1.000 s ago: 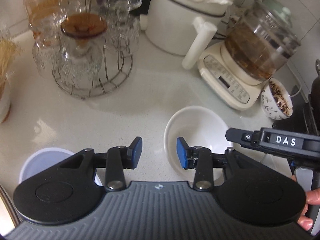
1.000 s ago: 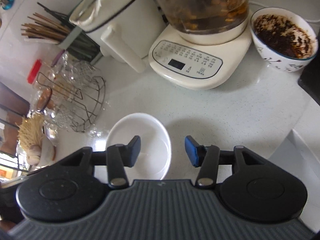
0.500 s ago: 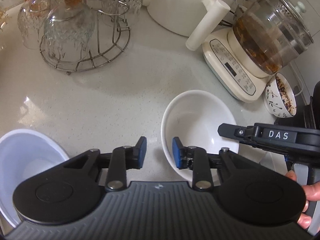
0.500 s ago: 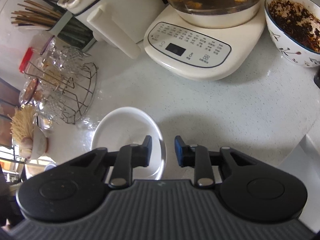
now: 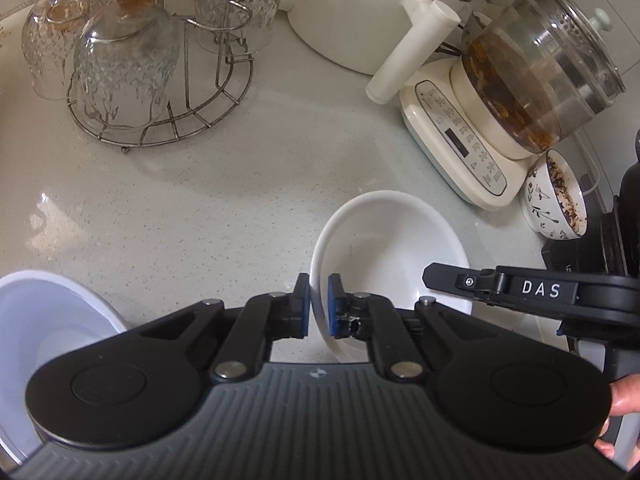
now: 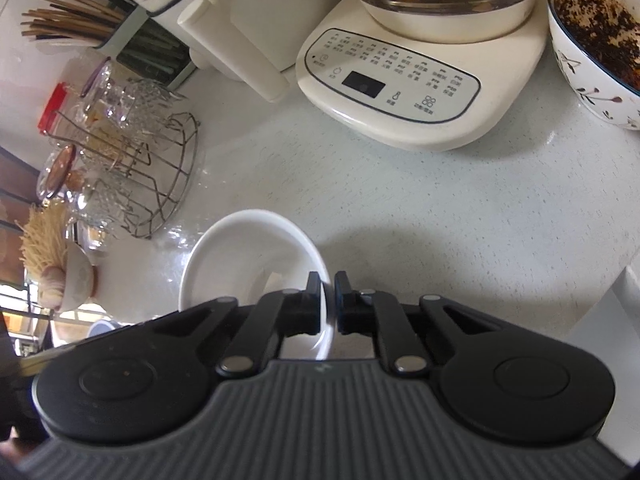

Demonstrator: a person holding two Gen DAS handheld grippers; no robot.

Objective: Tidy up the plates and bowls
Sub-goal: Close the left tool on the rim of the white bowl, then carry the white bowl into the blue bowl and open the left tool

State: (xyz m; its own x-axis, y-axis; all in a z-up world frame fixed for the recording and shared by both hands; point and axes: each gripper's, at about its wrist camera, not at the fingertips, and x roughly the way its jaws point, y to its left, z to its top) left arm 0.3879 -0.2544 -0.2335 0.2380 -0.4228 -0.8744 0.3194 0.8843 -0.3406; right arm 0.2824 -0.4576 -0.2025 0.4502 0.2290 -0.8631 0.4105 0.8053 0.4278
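A white bowl (image 5: 384, 248) sits on the pale speckled counter (image 5: 200, 208). My left gripper (image 5: 319, 300) is shut on the bowl's left rim, one blue pad outside and one inside. In the right wrist view the same white bowl (image 6: 248, 256) lies low and left of centre. There my right gripper (image 6: 327, 296) is shut on its right rim. The right gripper's black arm marked DAS (image 5: 536, 290) reaches in over the bowl's right side in the left wrist view. A second, pale bluish bowl (image 5: 48, 312) lies at the lower left, partly hidden by my left gripper's body.
A wire rack of upturned glasses (image 5: 160, 80) stands at the back left. A white pot with a handle (image 5: 360, 8) and a glass kettle on a cream base (image 5: 532, 60) stand behind. A patterned bowl of dark flakes (image 5: 556, 200) sits right. Chopsticks (image 6: 80, 28) stand in a holder.
Both grippers' jaws have closed from open onto opposite rims of the white bowl. The left gripper has sunk closer to the counter.
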